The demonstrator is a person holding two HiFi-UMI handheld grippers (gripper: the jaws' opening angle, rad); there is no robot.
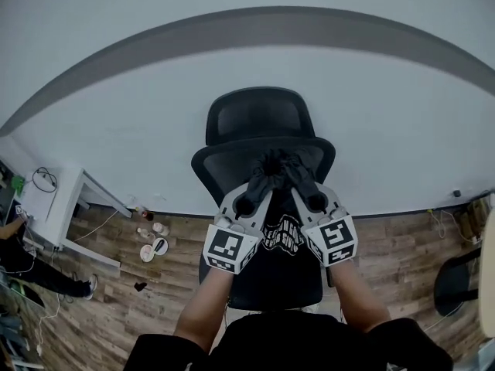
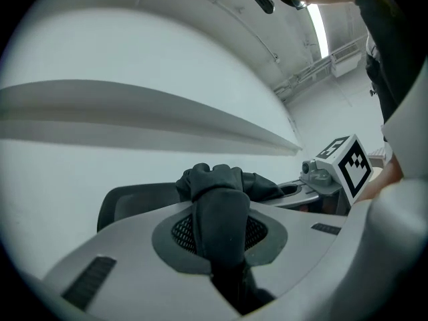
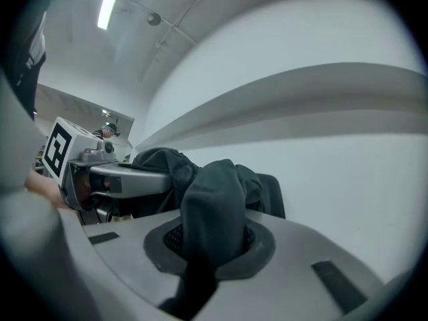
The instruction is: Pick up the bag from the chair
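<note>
A black fabric bag (image 1: 280, 234) with white print hangs in front of the black office chair (image 1: 255, 122), raised off its seat. Its bunched top (image 1: 274, 163) is pinched from both sides. My left gripper (image 1: 251, 198) is shut on the left part of the bag's top, and the dark cloth (image 2: 221, 226) fills its jaws. My right gripper (image 1: 308, 193) is shut on the right part, with cloth (image 3: 210, 219) wedged between its jaws. The two grippers sit close together, angled toward each other. The chair back (image 2: 124, 202) shows behind the cloth.
A white wall with a grey band (image 1: 255, 29) rises behind the chair. A white table (image 1: 58, 207) stands at the left over a wooden floor (image 1: 116, 284) with small items (image 1: 155, 246). Another dark chair (image 1: 456, 280) is at the right edge. A person's leg (image 1: 31, 273) is at far left.
</note>
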